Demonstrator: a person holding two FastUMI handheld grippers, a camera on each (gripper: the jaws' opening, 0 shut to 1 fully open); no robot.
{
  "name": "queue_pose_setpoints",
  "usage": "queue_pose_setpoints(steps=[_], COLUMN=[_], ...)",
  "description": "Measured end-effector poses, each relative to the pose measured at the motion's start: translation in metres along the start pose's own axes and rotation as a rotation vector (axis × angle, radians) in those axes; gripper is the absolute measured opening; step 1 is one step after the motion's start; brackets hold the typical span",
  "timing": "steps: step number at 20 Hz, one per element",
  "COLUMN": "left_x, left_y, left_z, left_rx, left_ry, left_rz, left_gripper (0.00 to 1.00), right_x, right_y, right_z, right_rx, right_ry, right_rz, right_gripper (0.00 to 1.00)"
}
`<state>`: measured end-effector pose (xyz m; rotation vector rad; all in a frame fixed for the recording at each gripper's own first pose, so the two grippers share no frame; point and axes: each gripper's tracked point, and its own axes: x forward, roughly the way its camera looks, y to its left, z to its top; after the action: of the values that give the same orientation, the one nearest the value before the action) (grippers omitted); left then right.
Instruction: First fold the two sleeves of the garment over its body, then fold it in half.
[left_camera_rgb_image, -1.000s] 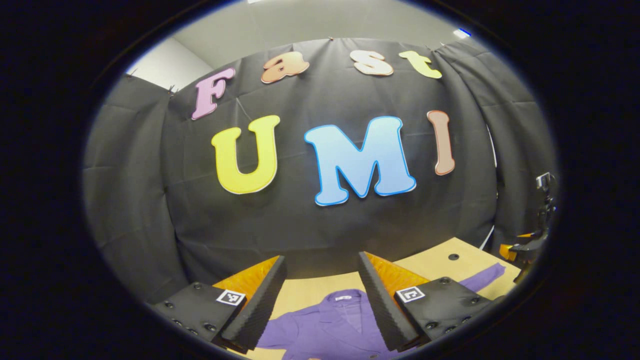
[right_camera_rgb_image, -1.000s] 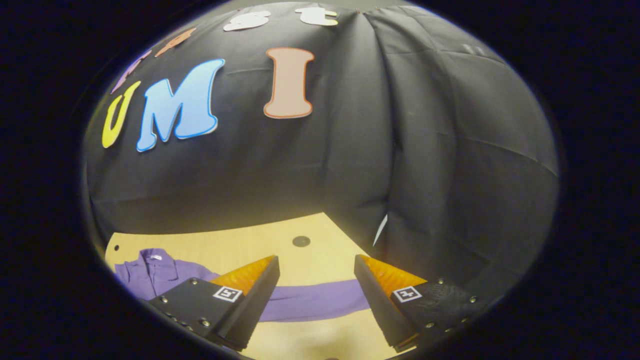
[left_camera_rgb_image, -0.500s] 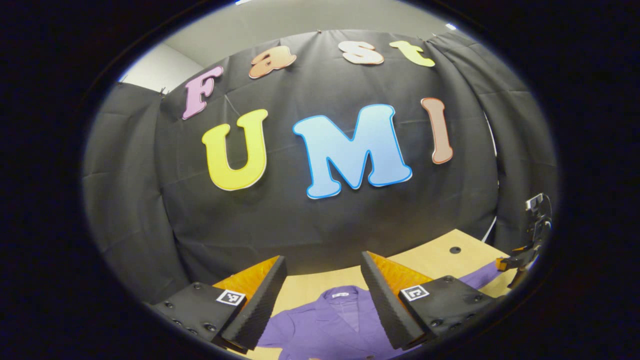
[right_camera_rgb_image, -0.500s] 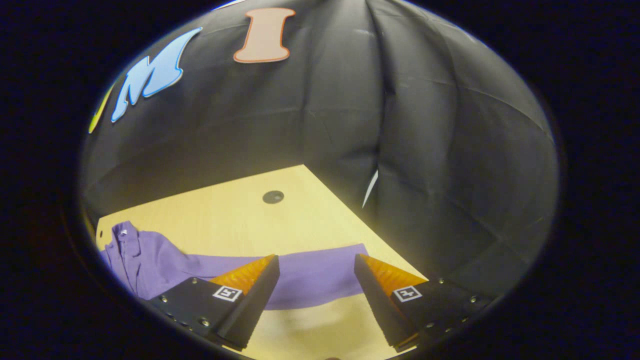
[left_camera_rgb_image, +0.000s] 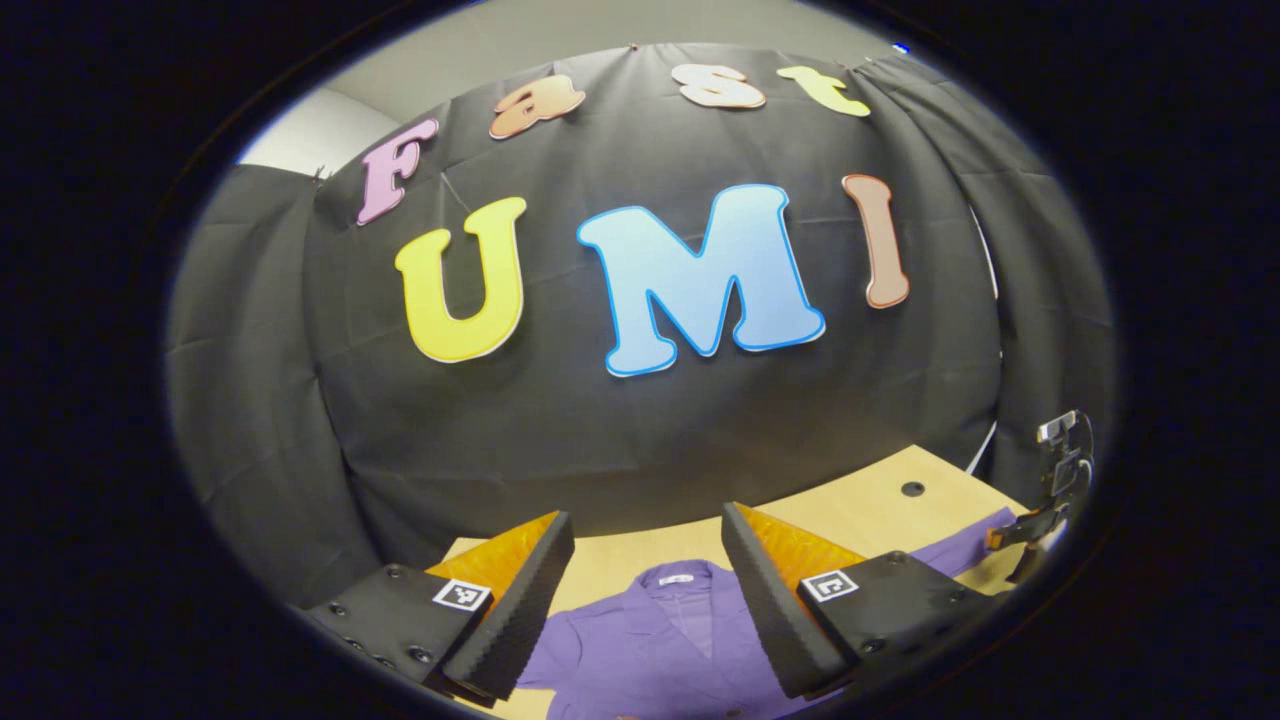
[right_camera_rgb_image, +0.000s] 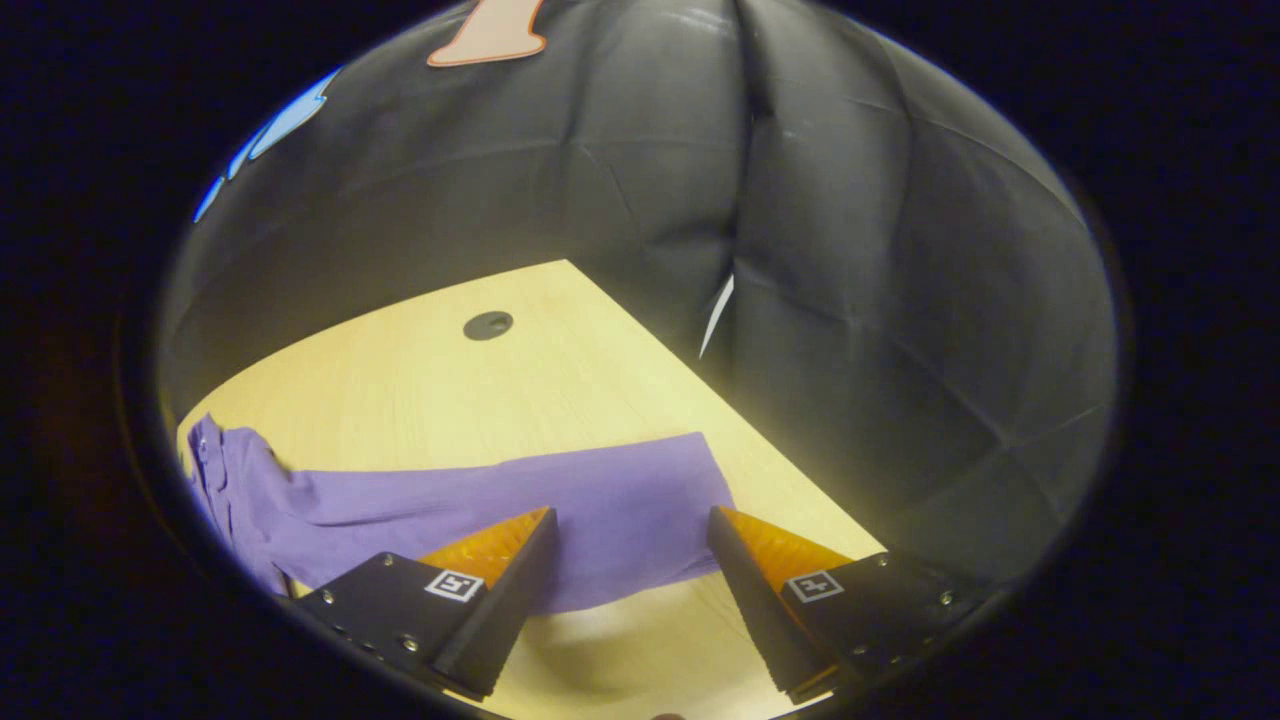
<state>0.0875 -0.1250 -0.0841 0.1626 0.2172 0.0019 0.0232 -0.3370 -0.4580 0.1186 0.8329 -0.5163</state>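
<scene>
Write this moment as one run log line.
right gripper: open, above sleeve | left gripper: open, above collar | sleeves unfolded

Black cloth wall behind a pale wooden table.

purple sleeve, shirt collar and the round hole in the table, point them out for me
long purple fabric sleeve (right_camera_rgb_image: 560, 500): right gripper view, mid sleeve near the cuff
purple shirt collar (left_camera_rgb_image: 685, 580): left gripper view, collar by the neck tag
dark round hole in the wooden table (right_camera_rgb_image: 488, 325): right gripper view, hole centre
</scene>
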Motion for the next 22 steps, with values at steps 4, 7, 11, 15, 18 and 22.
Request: queue_pose_setpoints(steps=[4,7,11,15,18,22], left_x=[0.006,0.009,0.011,0.012,0.009,0.002], left_y=[0.003,0.006,0.008,0.009,0.013,0.025], left_z=[-0.004,-0.008,-0.014,-0.019,-0.021,-0.024], left_rx=[-0.003,-0.013,-0.04,-0.062,-0.065,-0.071], left_ry=[0.01,0.019,0.029,0.041,0.041,0.042], left_rz=[0.005,0.009,0.01,0.007,0.018,0.038], left_gripper=[1.0,1.0,1.0,1.0,1.0,1.0], right_x=[0.0,-0.001,-0.001,0.003,0.002,-0.001], right_y=[0.0,0.004,0.011,0.02,0.025,0.031], right_z=[-0.003,-0.008,-0.004,-0.005,-0.006,-0.004], right_rx=[-0.007,-0.008,0.034,0.057,0.075,0.168], right_ry=[0.025,0.046,0.033,0.02,0.025,0.068], right_rz=[-0.006,0.014,0.05,0.074,0.078,0.05], right_gripper=[0.94,0.96,0.94,0.78,0.48,0.06])
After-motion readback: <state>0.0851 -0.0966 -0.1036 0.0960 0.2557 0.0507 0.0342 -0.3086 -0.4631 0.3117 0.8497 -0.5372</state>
